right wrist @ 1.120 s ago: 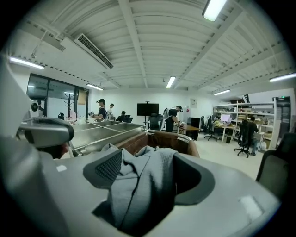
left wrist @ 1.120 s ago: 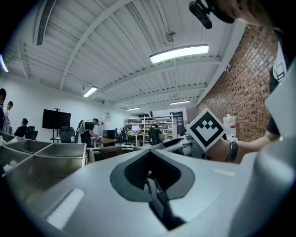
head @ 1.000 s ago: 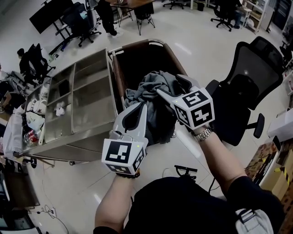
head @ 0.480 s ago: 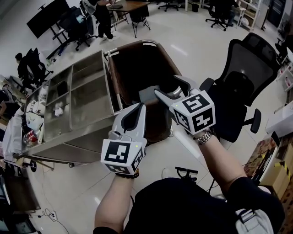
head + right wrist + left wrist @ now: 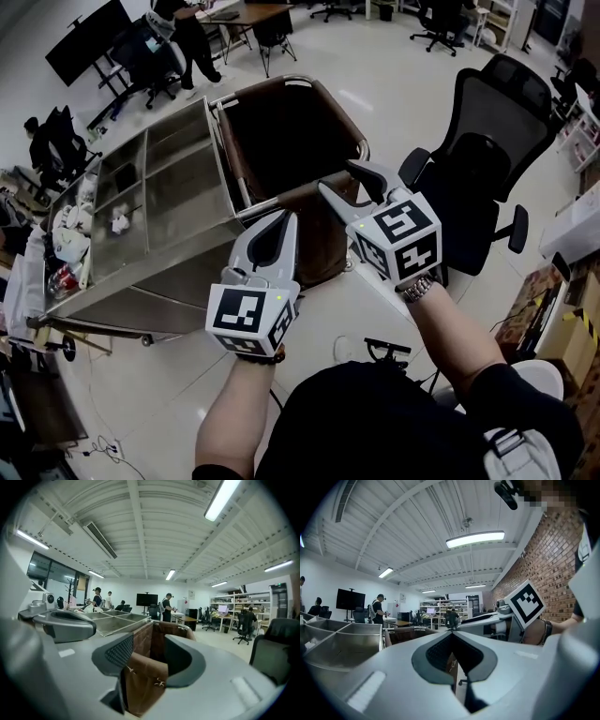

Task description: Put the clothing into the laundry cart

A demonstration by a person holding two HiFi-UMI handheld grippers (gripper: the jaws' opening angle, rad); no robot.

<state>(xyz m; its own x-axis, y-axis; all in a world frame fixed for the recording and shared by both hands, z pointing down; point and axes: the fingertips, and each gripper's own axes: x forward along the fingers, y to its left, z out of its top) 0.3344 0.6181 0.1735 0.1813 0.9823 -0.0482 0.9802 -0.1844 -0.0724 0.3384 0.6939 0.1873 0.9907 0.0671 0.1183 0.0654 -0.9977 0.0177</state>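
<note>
The brown laundry cart [image 5: 353, 127] stands in front of me, its inside dark; no clothing shows in any view. My right gripper [image 5: 337, 178] hovers over the cart's near rim, its jaws apart and closing with nothing between them. In the right gripper view the gripper [image 5: 150, 644] looks past its jaws at the cart's brown wall [image 5: 145, 672]. My left gripper [image 5: 284, 220] is held just short of the cart's near left corner, shut and empty. The left gripper view shows that gripper [image 5: 452, 634] with its fingertips meeting.
A steel table with open compartments [image 5: 178, 216] adjoins the cart's left side. A black office chair [image 5: 487, 159] stands to the right. A small black device [image 5: 384, 352] lies on the floor near my feet. Cardboard boxes [image 5: 567, 347] sit at the far right. People stand by desks at the back.
The grey clothing held over the cart one second ago has dropped out of sight inside it. The right jaws have narrowed, and both grippers sit slightly back from the cart.
</note>
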